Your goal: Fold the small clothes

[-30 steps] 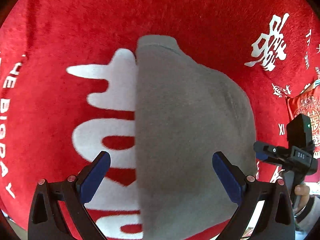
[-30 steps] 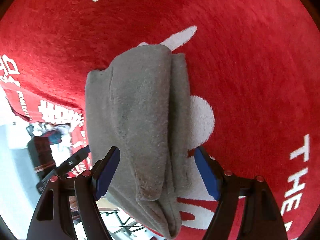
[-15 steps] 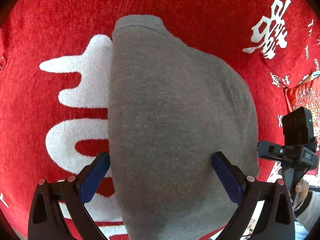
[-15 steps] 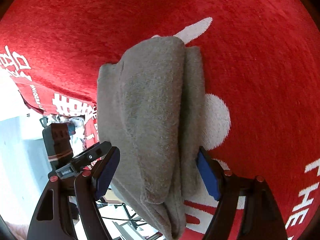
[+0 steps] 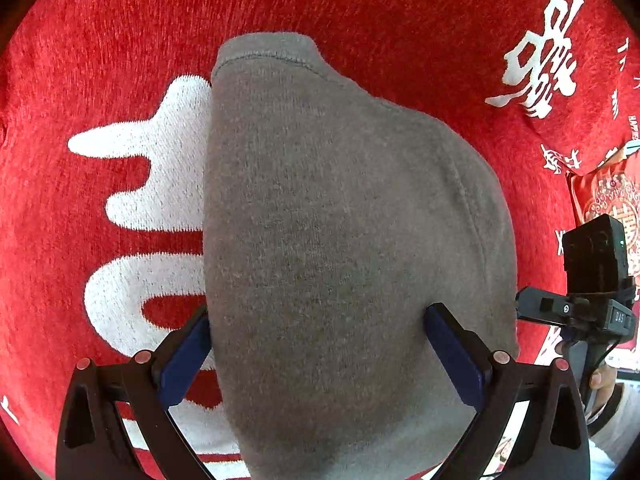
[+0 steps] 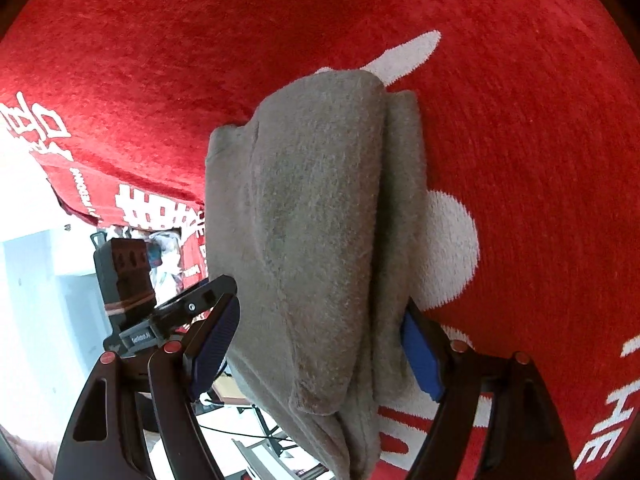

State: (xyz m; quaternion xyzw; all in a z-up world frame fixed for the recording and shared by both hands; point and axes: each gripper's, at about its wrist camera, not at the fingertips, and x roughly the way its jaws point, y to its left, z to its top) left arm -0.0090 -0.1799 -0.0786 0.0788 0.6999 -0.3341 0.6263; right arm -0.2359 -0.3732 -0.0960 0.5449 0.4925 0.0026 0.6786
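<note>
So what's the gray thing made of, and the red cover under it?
The gray garment looks like soft fleece or brushed knit: matte, fuzzy, with a stitched hem. The red cover looks like plush, towel-like cloth with a short pile and white woven-in characters; the exact fibres can't be told.

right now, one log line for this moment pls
stage: fold underway | grey garment folded on red cloth | left gripper open, straddling it | right gripper open, straddling it
</note>
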